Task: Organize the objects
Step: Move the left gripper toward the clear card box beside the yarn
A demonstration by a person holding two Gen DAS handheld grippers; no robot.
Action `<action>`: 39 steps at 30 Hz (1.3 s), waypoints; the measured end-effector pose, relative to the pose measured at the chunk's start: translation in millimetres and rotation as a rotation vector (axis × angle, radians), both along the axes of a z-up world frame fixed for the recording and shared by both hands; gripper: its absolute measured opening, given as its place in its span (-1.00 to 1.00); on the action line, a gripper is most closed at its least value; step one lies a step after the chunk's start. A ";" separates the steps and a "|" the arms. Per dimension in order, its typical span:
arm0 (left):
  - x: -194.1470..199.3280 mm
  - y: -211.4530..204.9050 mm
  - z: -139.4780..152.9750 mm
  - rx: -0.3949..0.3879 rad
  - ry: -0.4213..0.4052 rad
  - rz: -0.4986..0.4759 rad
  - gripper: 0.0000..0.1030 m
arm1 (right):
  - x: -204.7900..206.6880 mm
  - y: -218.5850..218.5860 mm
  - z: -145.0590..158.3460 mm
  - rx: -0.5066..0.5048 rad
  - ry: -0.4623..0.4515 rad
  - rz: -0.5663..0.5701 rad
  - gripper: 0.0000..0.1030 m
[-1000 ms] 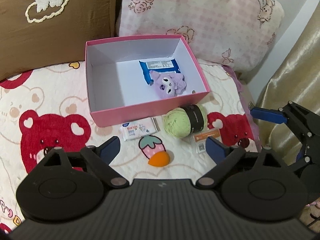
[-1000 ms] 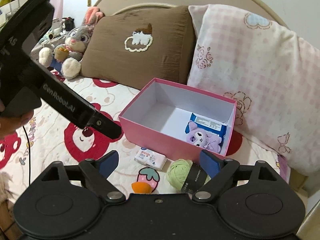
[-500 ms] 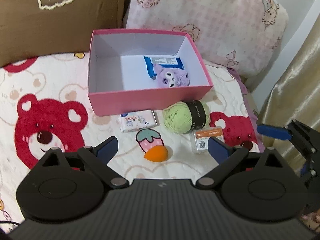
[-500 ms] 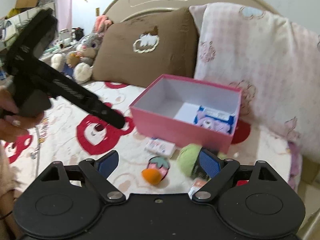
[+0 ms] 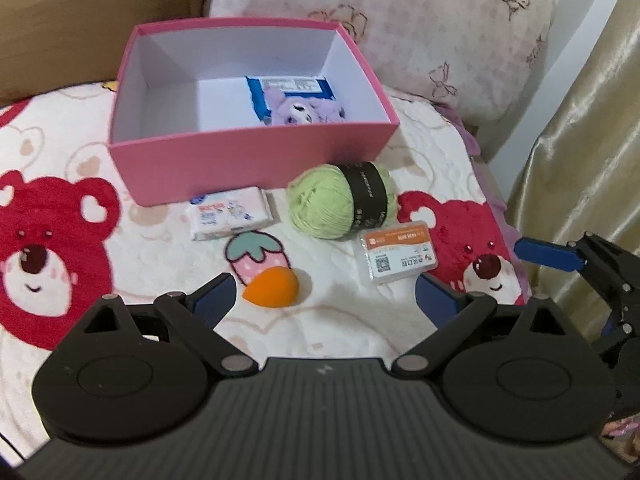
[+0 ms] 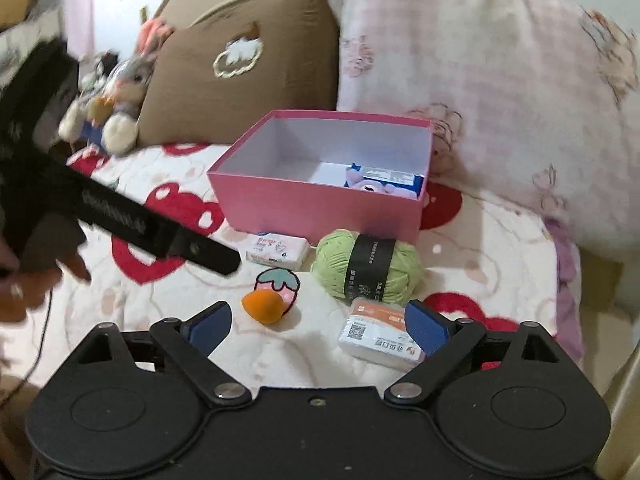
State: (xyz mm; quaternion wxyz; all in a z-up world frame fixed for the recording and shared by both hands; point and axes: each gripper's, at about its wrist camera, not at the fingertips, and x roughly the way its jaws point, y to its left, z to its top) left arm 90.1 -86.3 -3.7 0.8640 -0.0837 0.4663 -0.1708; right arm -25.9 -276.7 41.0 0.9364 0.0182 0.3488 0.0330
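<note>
A pink box (image 5: 256,164) (image 6: 320,204) stands open on the bed, holding a purple plush (image 5: 304,114) and a blue packet (image 5: 288,84). In front of it lie a tissue pack (image 5: 228,218) (image 6: 276,250), a green yarn ball (image 5: 340,204) (image 6: 368,266), an orange sponge (image 5: 272,286) (image 6: 266,306) and a white card pack (image 5: 396,256) (image 6: 380,338). My left gripper (image 5: 324,300) is open and empty, just short of the sponge. My right gripper (image 6: 316,326) is open and empty, its right finger beside the card pack.
The bedspread (image 5: 52,240) has red bear prints. A brown pillow (image 6: 240,60) and a pink pillow (image 6: 480,80) stand behind the box. A grey plush rabbit (image 6: 124,92) sits far left. A gold curtain (image 5: 592,140) hangs at the bed's right edge.
Both grippers have come lower and closer to the items in front of the box. Both have stayed open. The objects have not moved.
</note>
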 end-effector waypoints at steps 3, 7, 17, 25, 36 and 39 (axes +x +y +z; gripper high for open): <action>2.3 -5.7 -9.1 -0.011 -0.012 -0.012 0.85 | -1.7 2.3 -5.1 -0.043 -0.021 -0.017 0.85; 6.0 -14.4 -17.7 -0.038 -0.040 -0.041 0.85 | 1.1 1.0 -15.8 -0.072 -0.020 -0.024 0.85; 26.1 -46.0 -56.0 -0.071 -0.045 -0.096 0.79 | 22.7 -18.4 -73.7 -0.108 0.016 -0.075 0.85; 44.9 -64.2 -91.4 -0.099 -0.022 -0.107 0.55 | 40.1 -31.3 -113.0 -0.084 0.029 -0.114 0.85; 64.6 -74.4 -116.2 -0.148 0.025 -0.076 0.18 | 56.8 -35.9 -141.4 -0.079 0.015 -0.144 0.85; 67.1 -76.8 -120.8 -0.176 0.062 -0.082 -0.12 | 55.1 -36.6 -142.2 -0.049 0.003 -0.157 0.85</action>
